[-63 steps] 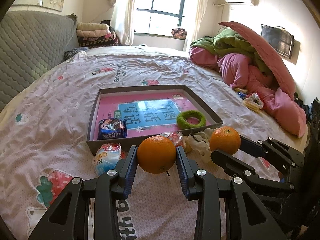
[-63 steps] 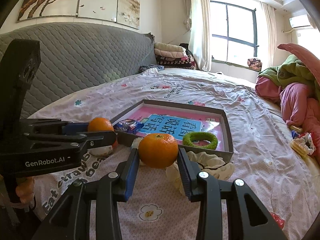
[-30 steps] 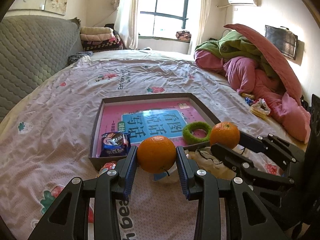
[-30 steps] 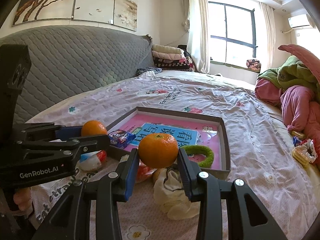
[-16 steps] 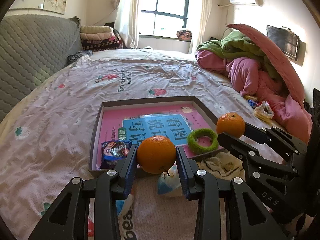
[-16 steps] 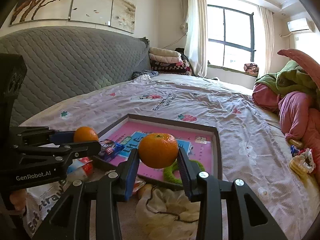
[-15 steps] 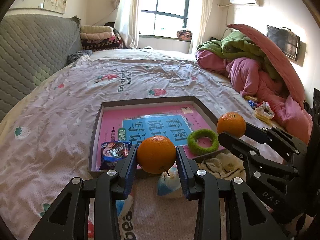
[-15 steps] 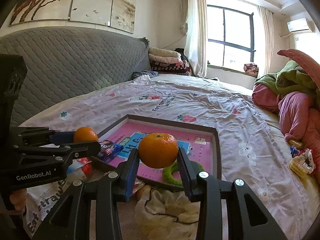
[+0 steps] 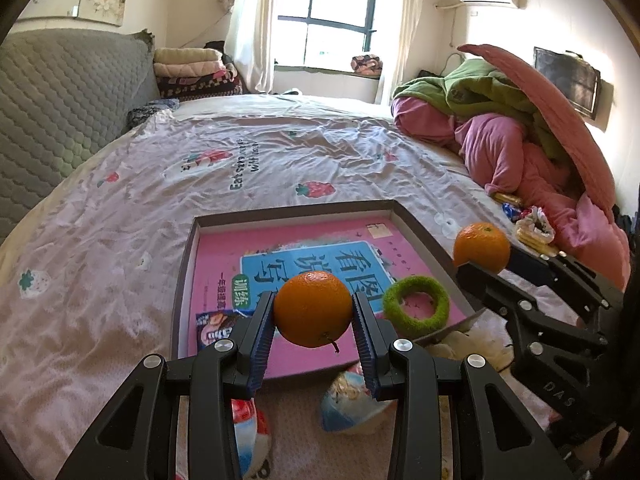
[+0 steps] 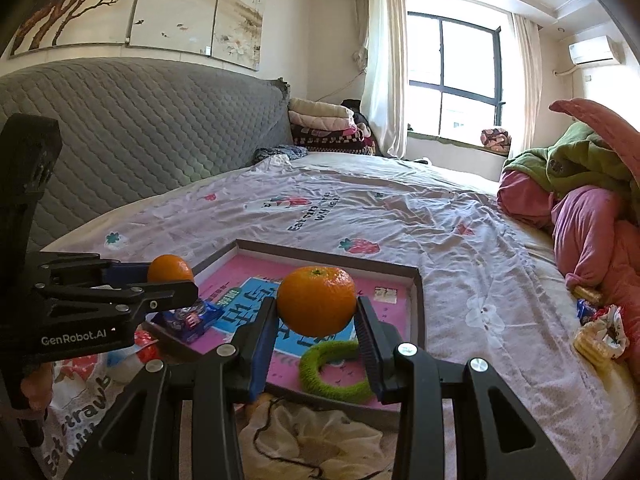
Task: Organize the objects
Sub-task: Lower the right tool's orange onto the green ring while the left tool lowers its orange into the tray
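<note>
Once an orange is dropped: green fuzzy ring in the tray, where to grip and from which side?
Pinch the near arc of the green ring, one finger in its open centre and one outside, coming down from above. It lies flat on the pink book in the tray, so a side approach would likely meet the tray wall. Both grippers hold oranges.

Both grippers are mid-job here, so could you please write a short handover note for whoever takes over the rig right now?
Left gripper: shut on an orange, raised over the near end of the shallow box.
Right gripper: shut on a second orange, also over the box.
Already in the box: pink book, green ring, snack packet.
Left: set both oranges down in the box, then collect the packets and the cloth on the bedsheet in front of it.
</note>
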The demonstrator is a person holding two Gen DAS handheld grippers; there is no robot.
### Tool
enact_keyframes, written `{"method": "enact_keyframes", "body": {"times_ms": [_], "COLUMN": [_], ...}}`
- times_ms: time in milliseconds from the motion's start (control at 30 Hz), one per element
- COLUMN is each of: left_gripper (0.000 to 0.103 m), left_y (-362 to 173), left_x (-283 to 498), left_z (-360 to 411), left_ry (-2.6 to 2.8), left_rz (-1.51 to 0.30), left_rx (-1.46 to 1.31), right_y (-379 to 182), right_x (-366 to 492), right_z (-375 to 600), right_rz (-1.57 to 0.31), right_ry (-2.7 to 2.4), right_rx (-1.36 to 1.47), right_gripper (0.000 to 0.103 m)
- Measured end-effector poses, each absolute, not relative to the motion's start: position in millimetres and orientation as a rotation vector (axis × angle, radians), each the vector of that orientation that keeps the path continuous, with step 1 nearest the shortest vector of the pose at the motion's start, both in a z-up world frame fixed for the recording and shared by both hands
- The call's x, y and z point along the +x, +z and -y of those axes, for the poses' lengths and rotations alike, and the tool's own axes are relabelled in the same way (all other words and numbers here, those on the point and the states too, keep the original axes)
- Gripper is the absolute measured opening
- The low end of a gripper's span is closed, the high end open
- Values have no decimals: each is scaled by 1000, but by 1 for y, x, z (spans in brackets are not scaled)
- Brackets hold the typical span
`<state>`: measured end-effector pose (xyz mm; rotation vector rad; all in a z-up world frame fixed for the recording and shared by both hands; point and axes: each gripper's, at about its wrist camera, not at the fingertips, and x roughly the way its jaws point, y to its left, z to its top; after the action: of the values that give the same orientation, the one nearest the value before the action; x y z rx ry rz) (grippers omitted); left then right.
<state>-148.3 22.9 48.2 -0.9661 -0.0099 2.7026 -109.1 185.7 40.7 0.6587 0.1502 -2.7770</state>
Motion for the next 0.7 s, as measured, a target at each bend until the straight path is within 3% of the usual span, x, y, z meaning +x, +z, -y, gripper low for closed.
{"method": "enact_keyframes", "body": {"times_ms": [700], "left_gripper": [39], "left_y": [26], "left_x": [-201], "left_z": [-22], "left_ry": [2643], "left_rz": [64], "left_rx": [-1091], "right_y": [38], "right_x": [-144], "right_z": [-198], "right_rz": [-180], "right_ry": [-2799], "right_rx": [694], "right_gripper": [39]}}
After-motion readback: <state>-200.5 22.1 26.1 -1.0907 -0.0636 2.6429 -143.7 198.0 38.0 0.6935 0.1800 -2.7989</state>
